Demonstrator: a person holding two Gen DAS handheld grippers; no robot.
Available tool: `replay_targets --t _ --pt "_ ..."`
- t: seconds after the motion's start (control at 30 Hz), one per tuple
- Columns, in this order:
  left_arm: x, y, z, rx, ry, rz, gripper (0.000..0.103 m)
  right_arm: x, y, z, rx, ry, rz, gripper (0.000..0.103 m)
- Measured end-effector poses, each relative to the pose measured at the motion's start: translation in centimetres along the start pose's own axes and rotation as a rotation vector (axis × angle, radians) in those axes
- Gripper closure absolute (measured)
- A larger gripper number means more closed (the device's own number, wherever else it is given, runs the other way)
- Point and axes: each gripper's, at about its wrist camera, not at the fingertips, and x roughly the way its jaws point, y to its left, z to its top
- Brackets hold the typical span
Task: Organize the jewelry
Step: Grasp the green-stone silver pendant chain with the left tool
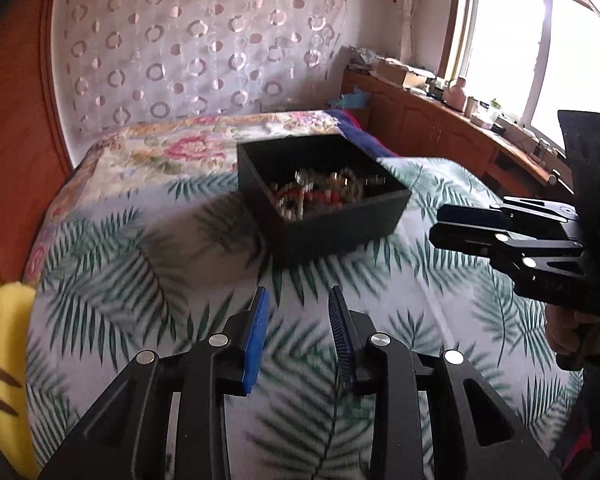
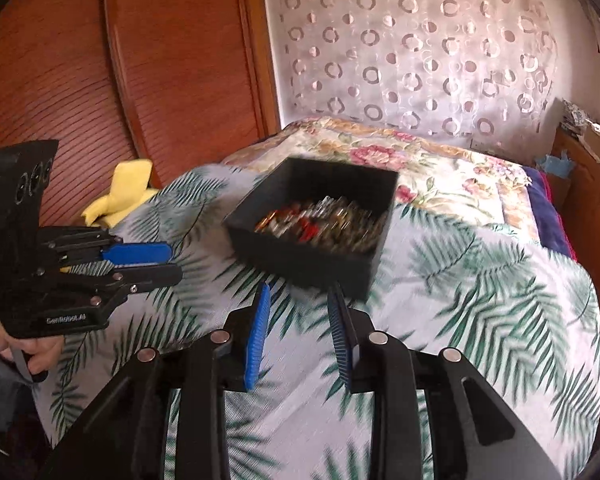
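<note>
A black open box (image 1: 340, 216) sits on the bed with a tangle of beaded jewelry (image 1: 320, 194) inside; it also shows in the right wrist view (image 2: 300, 256) with the jewelry (image 2: 324, 226) blurred. My left gripper (image 1: 298, 294) is open and empty, hovering over the bedspread short of the box. My right gripper (image 2: 298, 290) is open and empty, its fingertips close to the box's near wall. The right gripper also appears at the right edge of the left wrist view (image 1: 440, 224), and the left gripper at the left of the right wrist view (image 2: 174, 262).
The bed has a leaf-print cover (image 1: 140, 272) and a floral quilt (image 1: 172, 148) behind the box. A yellow plush (image 2: 120, 196) lies at the bed's left edge by a wooden wardrobe (image 2: 100, 80). A cluttered wooden cabinet (image 1: 440, 120) runs under the window.
</note>
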Motion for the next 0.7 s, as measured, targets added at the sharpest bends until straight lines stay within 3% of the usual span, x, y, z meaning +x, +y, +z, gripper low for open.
replay_targets --t 0.13,0.47,0.7 --pt "-0.9 0.2 -1.7 -0.010 0.007 0.015 0.071 0.2 1.6 -1.1 -0.020 0.027 0.013 0.071" --pt "-3.5 0.5 -4.0 0.005 -0.010 0.067 0.034 2.4 5.9 -3.6 -0.100 0.132 0.066 0.071" --pt "-4.0 1.4 -5.2 -0.014 0.003 0.071 0.029 3.7 7.4 -3.8 -0.141 0.170 0.070 0.071"
